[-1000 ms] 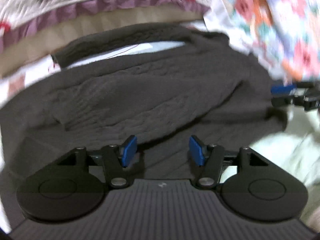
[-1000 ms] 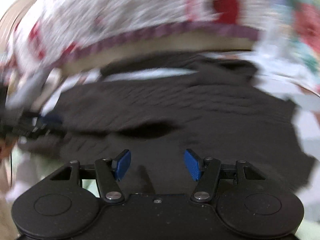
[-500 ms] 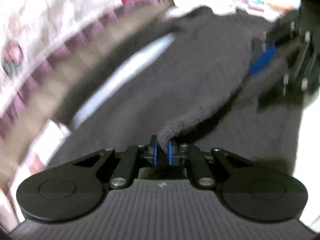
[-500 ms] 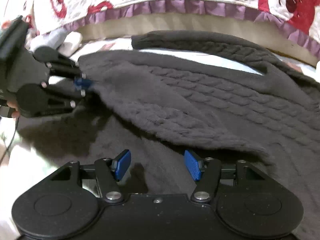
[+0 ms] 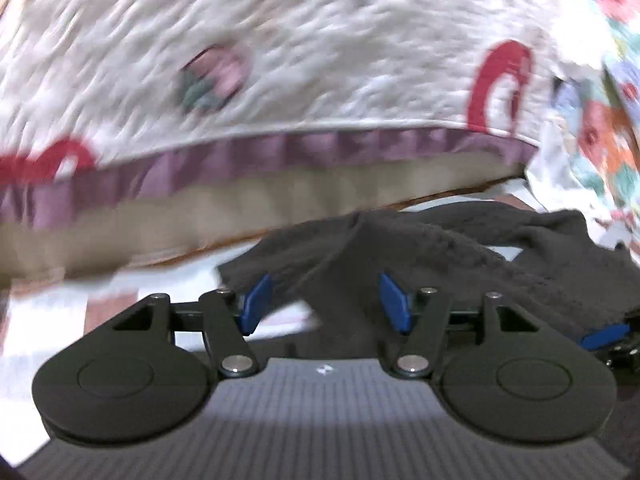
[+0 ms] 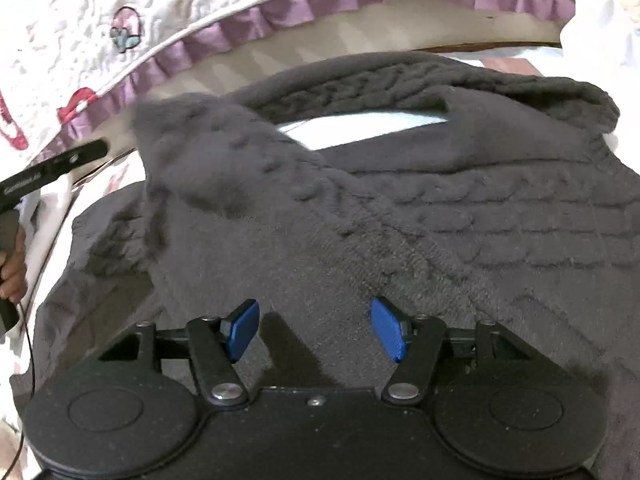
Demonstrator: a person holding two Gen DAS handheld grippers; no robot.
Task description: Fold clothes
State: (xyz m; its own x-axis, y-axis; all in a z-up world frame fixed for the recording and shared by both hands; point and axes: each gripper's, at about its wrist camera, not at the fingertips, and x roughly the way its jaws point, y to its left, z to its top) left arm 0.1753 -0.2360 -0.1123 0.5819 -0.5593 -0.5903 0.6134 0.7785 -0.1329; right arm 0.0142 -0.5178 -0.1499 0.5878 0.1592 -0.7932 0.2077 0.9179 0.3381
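Left gripper (image 5: 325, 300) fingers apart, nothing between pads; blue pads (image 5: 255, 303) hang over the near-left edge of the sweater (image 5: 460, 256). Right gripper (image 6: 315, 330) fingers apart too, empty, low over the sweater's near part (image 6: 360, 220), casting two finger shadows on the knit. Sweater: dark grey cable knit, lying flat on a pale sheet (image 6: 60, 184), filling most of the right wrist view. One flap folded over diagonally from far left toward near right, its far-left corner (image 6: 172, 120) raised and slightly blurred. Pale blue-white patch (image 6: 360, 128) showing through the gap between folded flap and far collar edge. Quilt (image 5: 280, 60) beyond the sweater: white, red motifs, purple ruffle (image 5: 280, 152) along its edge, beige band beneath. Floral fabric (image 5: 600, 80) far right in left wrist view. Left wrist view heavily motion-blurred, so quilt detail unclear. Right gripper's blue pad tips visible at the right edge of left wrist view (image 5: 604, 334), resting near the sweater's right side. Left gripper body (image 6: 52, 168) at the left edge of right wrist view, with person's hand (image 6: 14, 264) on its handle and a thin cable (image 6: 28, 356) trailing near.
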